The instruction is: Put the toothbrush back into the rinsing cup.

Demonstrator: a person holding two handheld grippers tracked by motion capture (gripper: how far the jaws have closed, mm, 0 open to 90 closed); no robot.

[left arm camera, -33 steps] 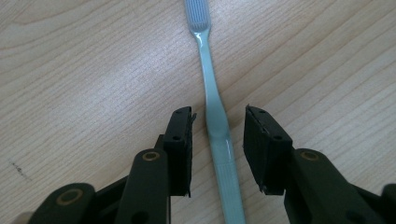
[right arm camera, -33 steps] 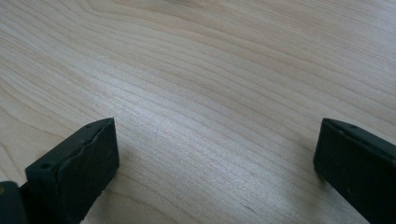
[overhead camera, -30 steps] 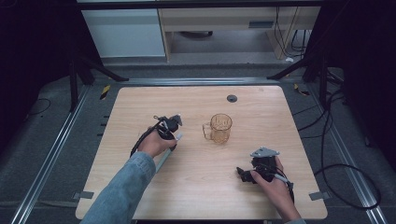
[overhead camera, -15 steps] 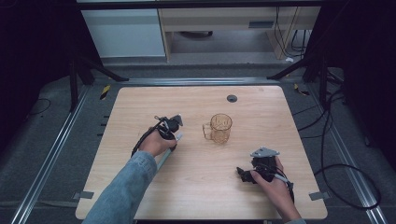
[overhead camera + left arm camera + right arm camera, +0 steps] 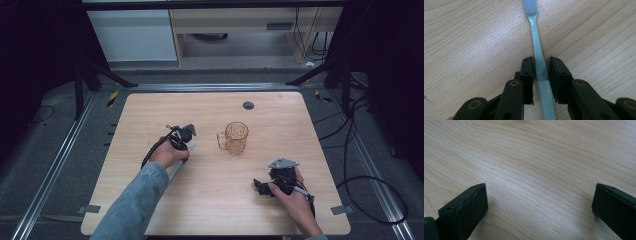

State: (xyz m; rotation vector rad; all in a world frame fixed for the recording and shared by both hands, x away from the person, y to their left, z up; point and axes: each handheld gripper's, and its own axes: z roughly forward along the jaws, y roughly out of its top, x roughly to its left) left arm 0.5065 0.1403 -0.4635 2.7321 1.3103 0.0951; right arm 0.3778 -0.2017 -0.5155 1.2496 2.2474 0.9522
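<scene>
Both left tongs pads have just been closing around the toothbrush handle, lying flat on the table. Right tongs gape wide, well apart.

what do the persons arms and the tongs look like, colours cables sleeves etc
The left arm wears a blue denim sleeve; the right forearm is bare. Both tongs are black: the left tongs have flat rectangular pads on arms with brass-coloured pivot pins, and a black cable loops off them. The right tongs carry a grey three-cornered plate on top.
</scene>
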